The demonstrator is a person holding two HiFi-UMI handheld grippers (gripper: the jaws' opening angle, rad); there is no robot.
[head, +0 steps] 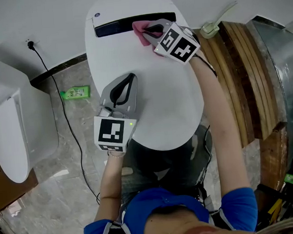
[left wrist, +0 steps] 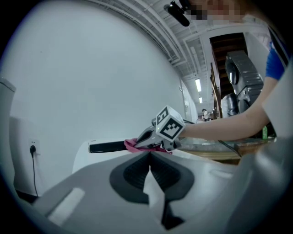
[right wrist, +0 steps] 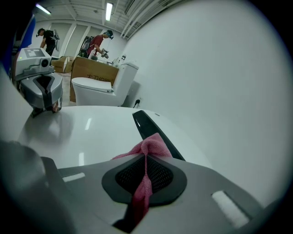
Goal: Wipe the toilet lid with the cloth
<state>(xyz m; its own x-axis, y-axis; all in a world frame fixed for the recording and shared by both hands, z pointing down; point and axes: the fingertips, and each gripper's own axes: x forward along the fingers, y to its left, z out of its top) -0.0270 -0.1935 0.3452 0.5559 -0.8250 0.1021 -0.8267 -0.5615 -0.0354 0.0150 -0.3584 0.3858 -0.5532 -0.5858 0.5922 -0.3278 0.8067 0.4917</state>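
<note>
White toilet lid (head: 150,103) is down, seen from above; everything below is placed relative to it. R gripper (head: 146,31) is at the lid's rear edge, jaws clamped tight on the pink cloth (head: 138,30); in the right gripper view a fold of cloth runs up betw. the two pads and bunches out past the tips. The bunched end touches the lid right at the black strip (head: 134,23) that runs across the lid's back; part of it laps over the strip's R end. L gripper (head: 131,79) sits over the lid's middle-front, a bit L of centre, tips pointing toward the rear; its jaws are closed together w/ nothing betw. them, tips on or just above the surface, can't tell which. The two grippers are well apart, cloth at the rear one only.

Off the lid's L side: grey tiled floor w/ a green packet (head: 75,93) just beside the rim; black cable (head: 59,100) trailing from a wall socket; a second white toilet (head: 16,134) further L. Off the lid's R side: stacked wooden boards (head: 239,71). Person's arms reach in from the lid's front end, blue sleeves.
</note>
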